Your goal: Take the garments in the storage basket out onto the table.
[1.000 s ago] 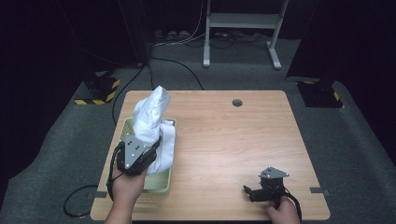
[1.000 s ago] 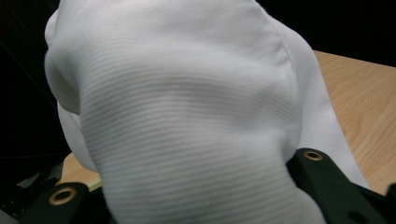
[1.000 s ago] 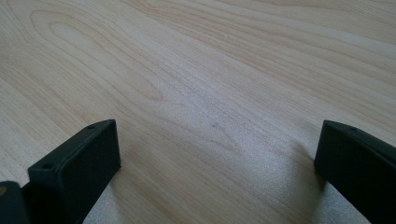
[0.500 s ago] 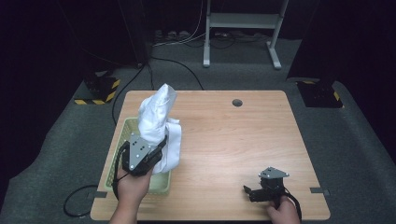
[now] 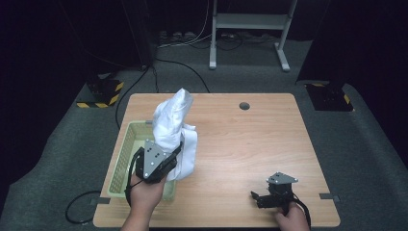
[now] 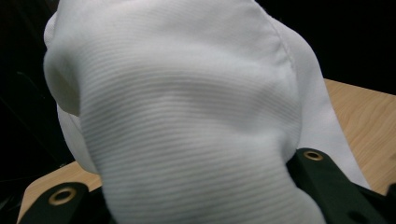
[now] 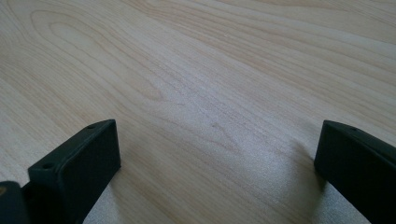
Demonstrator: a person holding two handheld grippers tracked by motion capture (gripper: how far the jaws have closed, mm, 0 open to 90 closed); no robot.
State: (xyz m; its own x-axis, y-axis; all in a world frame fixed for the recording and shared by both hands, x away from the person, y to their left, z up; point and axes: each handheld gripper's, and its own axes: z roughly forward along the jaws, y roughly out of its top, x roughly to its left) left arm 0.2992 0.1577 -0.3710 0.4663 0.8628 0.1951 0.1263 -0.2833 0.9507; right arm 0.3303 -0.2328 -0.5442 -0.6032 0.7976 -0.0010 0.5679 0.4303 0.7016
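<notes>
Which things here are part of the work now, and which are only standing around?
Part of the work:
- white ribbed cloth, held up by the left gripper
- pale green plastic basket under and beside it
- light wooden table

Only standing around:
- right gripper, jaws open, holding nothing
- white metal stand on the floor
- black cables

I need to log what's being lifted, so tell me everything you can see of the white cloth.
The white cloth is a soft, finely ribbed fabric, bunched and crumpled. The left tool is shut on its lower part and holds it up, so it rises in a rounded peak above the green basket, with a fold hanging toward the wooden table.
</notes>
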